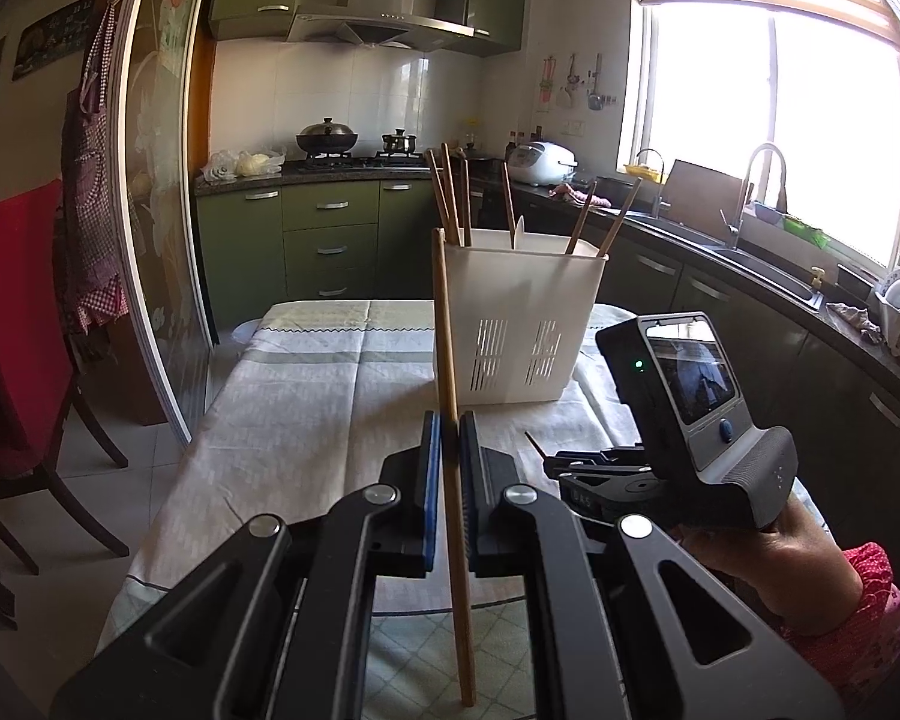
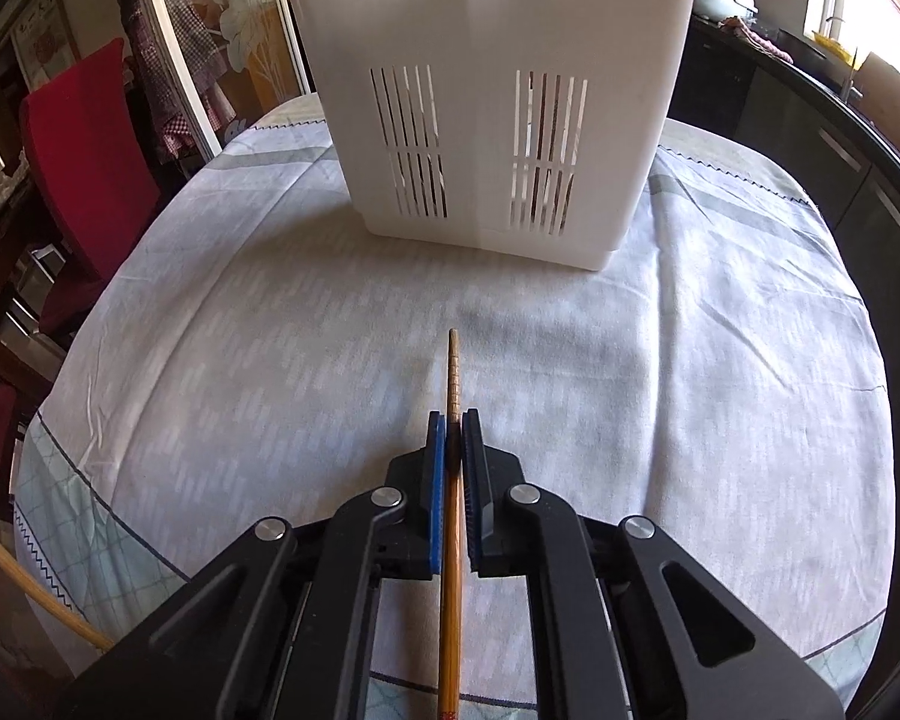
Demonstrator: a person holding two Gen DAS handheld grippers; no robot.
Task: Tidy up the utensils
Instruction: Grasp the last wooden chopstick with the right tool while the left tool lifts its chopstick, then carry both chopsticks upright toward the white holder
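A white slotted utensil holder (image 1: 516,324) (image 2: 492,120) stands on the cloth-covered table (image 1: 306,384) (image 2: 240,312), with several wooden chopsticks (image 1: 450,192) sticking out of its top. My left gripper (image 1: 450,423) is shut on a wooden chopstick (image 1: 444,324) held almost upright, just in front of the holder's left corner. My right gripper (image 2: 454,420) is shut on another chopstick (image 2: 453,372). Its thin end pointing at the holder, low over the cloth. A hand in a pink sleeve (image 1: 810,588) carries the right gripper at the lower right of the left wrist view.
A red chair (image 1: 18,330) (image 2: 90,138) stands at the table's left side, beside a sliding glass door (image 1: 156,228). A dark counter with a sink and tap (image 1: 756,240) runs along the right under the window. Green cabinets and a stove (image 1: 342,162) lie beyond the table.
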